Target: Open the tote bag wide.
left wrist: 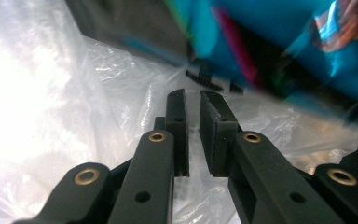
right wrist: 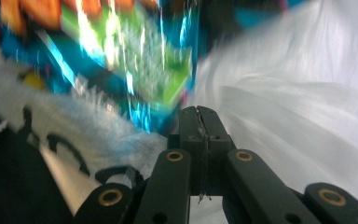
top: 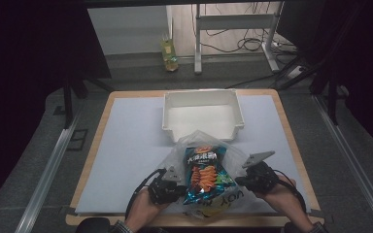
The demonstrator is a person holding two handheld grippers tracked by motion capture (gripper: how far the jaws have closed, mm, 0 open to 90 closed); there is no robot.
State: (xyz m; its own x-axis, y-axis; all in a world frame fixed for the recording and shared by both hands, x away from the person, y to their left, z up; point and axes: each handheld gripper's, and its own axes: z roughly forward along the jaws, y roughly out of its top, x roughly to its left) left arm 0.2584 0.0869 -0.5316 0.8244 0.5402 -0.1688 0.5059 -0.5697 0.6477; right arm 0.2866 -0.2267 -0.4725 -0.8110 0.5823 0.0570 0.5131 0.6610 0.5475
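A clear plastic bag [top: 200,140] stands open near the table's front edge, with a blue bag of chips [top: 204,174] in its mouth. My left gripper [top: 176,187] holds the clear bag's left edge. In the left gripper view the jaws [left wrist: 193,100] are closed to a thin slit on the film [left wrist: 51,93], and the chips bag [left wrist: 270,28] is a blur above. My right gripper [top: 243,180] holds the right edge. The right gripper view shows it [right wrist: 199,112] shut tight with a shred of film [right wrist: 307,93] pinched between the pads, the chips bag [right wrist: 121,46] to their left.
An empty white bin [top: 201,93] sits just behind the bag at mid-table, on a white mat [top: 126,145]. A bottle [top: 170,56] stands on the floor beyond the table, near a desk frame and cables.
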